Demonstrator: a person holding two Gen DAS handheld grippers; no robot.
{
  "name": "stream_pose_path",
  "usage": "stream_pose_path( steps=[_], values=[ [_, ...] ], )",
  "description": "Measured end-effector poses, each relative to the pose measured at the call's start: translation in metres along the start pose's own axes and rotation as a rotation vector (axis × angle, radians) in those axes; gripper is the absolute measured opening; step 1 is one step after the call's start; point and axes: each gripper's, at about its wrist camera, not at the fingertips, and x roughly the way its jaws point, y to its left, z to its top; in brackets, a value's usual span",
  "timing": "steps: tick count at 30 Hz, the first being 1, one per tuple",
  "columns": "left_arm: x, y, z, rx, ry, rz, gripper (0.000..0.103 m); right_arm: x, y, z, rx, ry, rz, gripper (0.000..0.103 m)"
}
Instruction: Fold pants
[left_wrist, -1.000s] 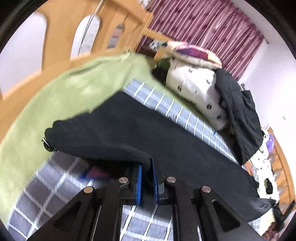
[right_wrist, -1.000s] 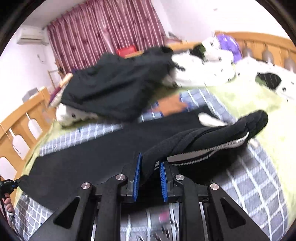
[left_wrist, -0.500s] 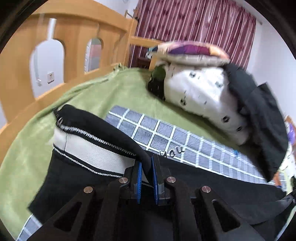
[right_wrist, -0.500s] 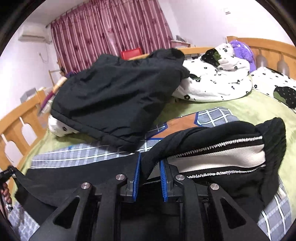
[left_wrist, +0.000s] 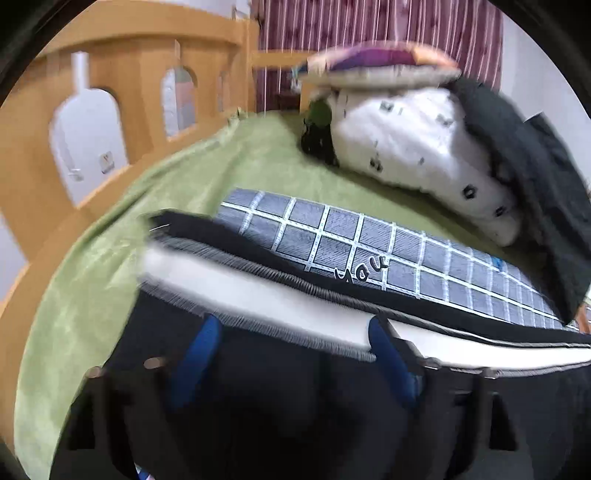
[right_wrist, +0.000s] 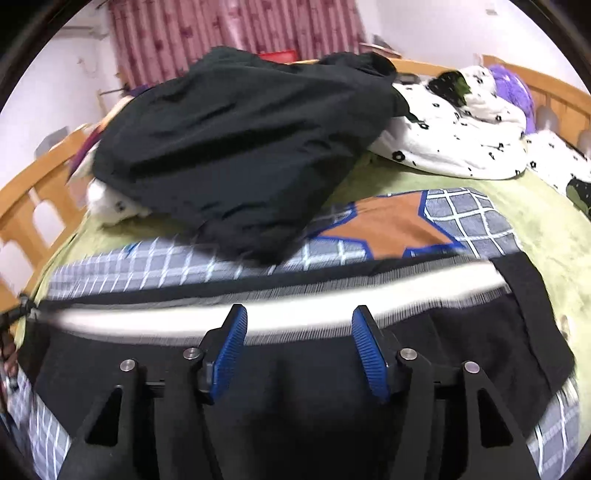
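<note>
A big bed with a green blanket (left_wrist: 92, 266) fills both views. A wooden rail (left_wrist: 122, 74) runs along its side, and a dark red curtain (right_wrist: 236, 33) hangs behind it. On the green blanket lies a grey checked cover (left_wrist: 369, 236) with an orange star (right_wrist: 391, 221) on it.

At the far end sits a pile of stuff. There is a white quilt with little black flowers (right_wrist: 454, 140), a black jacket (right_wrist: 229, 140) thrown over the pile, and a flat cushion (left_wrist: 376, 62) on top.

The black pants (right_wrist: 314, 369) lie flat on the checked cover, close to both cameras. Their white waistband (right_wrist: 258, 314) runs across from side to side, and it looks blurry.

The right gripper (right_wrist: 297, 354) has its blue pads spread apart. Its jaws have just been opening. The pants lie under them, and the pads do not squeeze the cloth.

The left gripper (left_wrist: 291, 362) is blurry, but its blue pads are spread wide too. Its jaws have also just been opening. The waistband lies just past its tips, and nothing is pinched.
</note>
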Motion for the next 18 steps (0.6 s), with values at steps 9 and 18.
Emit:
stream_pose_path(
  steps=[9, 18],
  values=[
    [-0.061, 0.042, -0.109, -0.038, 0.150, -0.140, 0.083, -0.083, -0.027, -0.114, 0.070, 0.037, 0.014, 0.064],
    [-0.041, 0.073, -0.137, -0.231, 0.207, -0.258, 0.081, -0.072, -0.071, -0.150, 0.269, 0.097, 0.040, 0.065]
  ],
)
